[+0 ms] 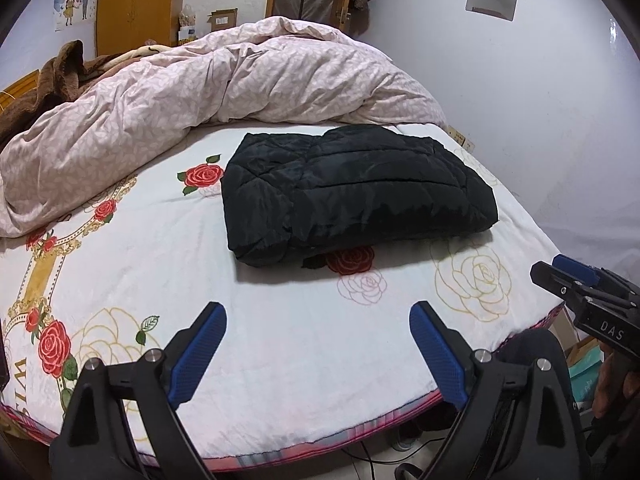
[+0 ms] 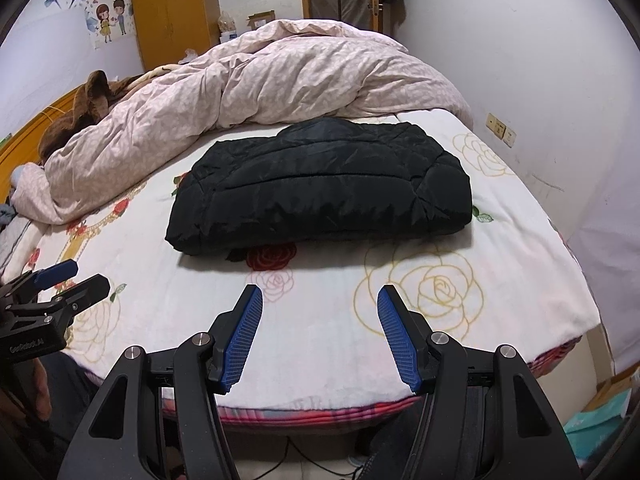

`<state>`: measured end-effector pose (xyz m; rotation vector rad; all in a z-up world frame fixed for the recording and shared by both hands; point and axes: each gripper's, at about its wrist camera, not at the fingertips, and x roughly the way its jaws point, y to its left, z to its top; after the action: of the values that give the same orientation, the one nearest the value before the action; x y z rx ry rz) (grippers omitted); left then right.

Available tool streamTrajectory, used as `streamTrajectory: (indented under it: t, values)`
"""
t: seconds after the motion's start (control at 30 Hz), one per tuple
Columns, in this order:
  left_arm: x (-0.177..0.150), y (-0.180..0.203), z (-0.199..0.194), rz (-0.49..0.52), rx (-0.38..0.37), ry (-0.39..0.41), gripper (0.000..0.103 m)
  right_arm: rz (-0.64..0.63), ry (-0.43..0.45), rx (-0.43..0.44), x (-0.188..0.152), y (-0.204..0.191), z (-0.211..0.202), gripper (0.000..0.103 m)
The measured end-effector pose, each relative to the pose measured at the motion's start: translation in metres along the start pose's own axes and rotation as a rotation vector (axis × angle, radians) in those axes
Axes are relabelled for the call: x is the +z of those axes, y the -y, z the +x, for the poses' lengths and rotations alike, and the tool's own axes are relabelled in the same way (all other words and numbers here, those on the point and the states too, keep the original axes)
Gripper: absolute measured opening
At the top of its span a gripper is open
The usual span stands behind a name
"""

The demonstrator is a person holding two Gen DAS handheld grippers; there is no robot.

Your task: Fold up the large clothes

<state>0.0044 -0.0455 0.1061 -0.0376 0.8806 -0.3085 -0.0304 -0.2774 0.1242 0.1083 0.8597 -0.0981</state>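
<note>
A black quilted jacket (image 1: pixel 356 192) lies folded into a thick rectangle on the rose-printed bed sheet (image 1: pixel 280 340); the right wrist view shows the jacket (image 2: pixel 320 188) in the middle of the bed. My left gripper (image 1: pixel 318 312) hovers open over the near part of the sheet, well short of the jacket, nothing between its blue pads. My right gripper (image 2: pixel 320 294) is open too, above the sheet in front of the jacket, also with nothing in it. Each gripper shows at the edge of the other's view: the right gripper (image 1: pixel 568 276) and the left gripper (image 2: pixel 74 276).
A crumpled pink duvet (image 1: pixel 208 92) is heaped along the far side of the bed, with a brown blanket (image 1: pixel 44 88) at its left. A white wall (image 1: pixel 540 100) runs close on the right. The bed's near edge (image 2: pixel 320 412) lies just below the grippers, cables and boxes on the floor.
</note>
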Motion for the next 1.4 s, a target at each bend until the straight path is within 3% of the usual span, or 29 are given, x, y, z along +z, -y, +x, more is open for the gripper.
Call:
streamTrajectory:
  t: [0.27,0.87,1.4]
  values:
    - [-0.0004,0.0019,0.0051,0.008,0.023,-0.018,0.094,0.001,-0.015,-0.011,-0.0008,0.0039,0.0052,0.06]
    - [0.0001,0.0,0.0051,-0.032,-0.029,-0.016,0.094,-0.012,-0.028,-0.018,-0.0022,0.002,0.0089,0.06]
    - [-0.0028,0.0007,0.0018,-0.029,-0.019,-0.012,0.094,-0.013,-0.028,-0.019,-0.002,0.003,0.0087,0.06]
